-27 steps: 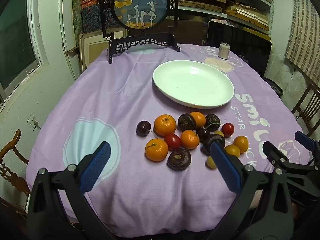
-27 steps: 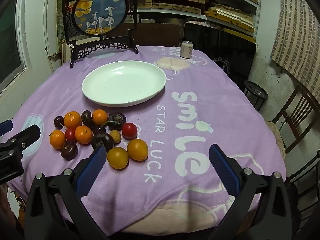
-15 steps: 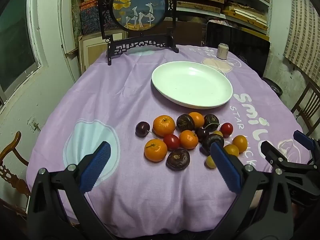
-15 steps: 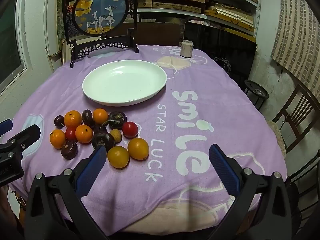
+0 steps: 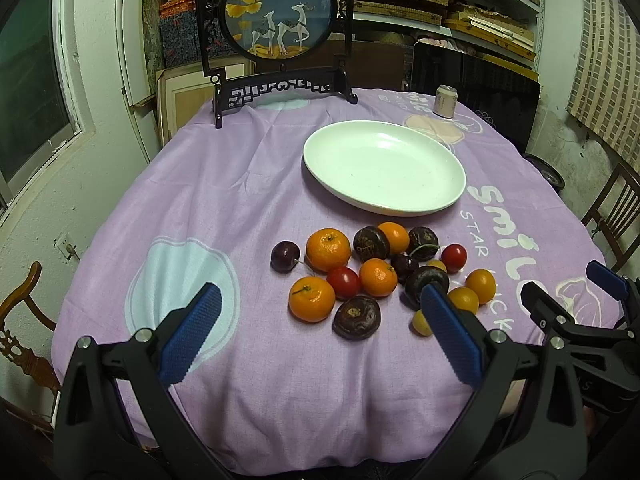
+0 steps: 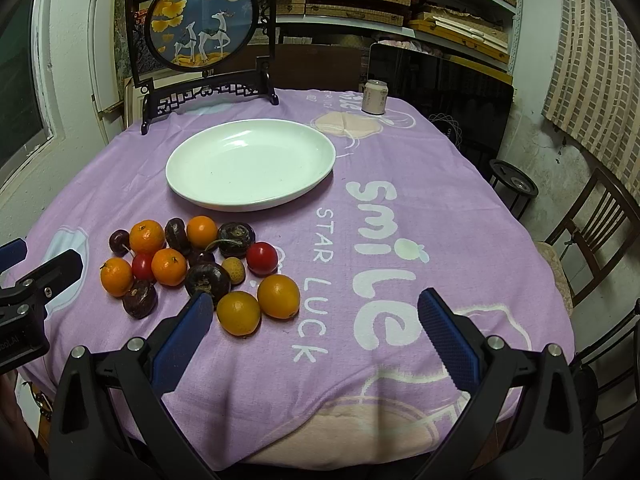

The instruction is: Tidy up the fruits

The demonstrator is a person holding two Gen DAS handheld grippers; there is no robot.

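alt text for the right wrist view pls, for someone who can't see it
The open right claw hovers over a purple tablecloth, empty. A pile of small fruit lies ahead to its left, in front of an empty white plate; a can and a deer screen stand behind.

The cloth [image 6: 400,152] on the bench is lilac with white letters and pale blue and peach shapes. The plate [image 6: 320,148] is plain white. The fruits [image 6: 192,264] are orange, red, dark purple-brown and yellow. Both tongs, left [image 5: 316,334] and right [image 6: 312,336], have black arms with blue ridged pads. The round screen [image 6: 202,26] shows white deer on blue with yellow leaves, in a black frame.
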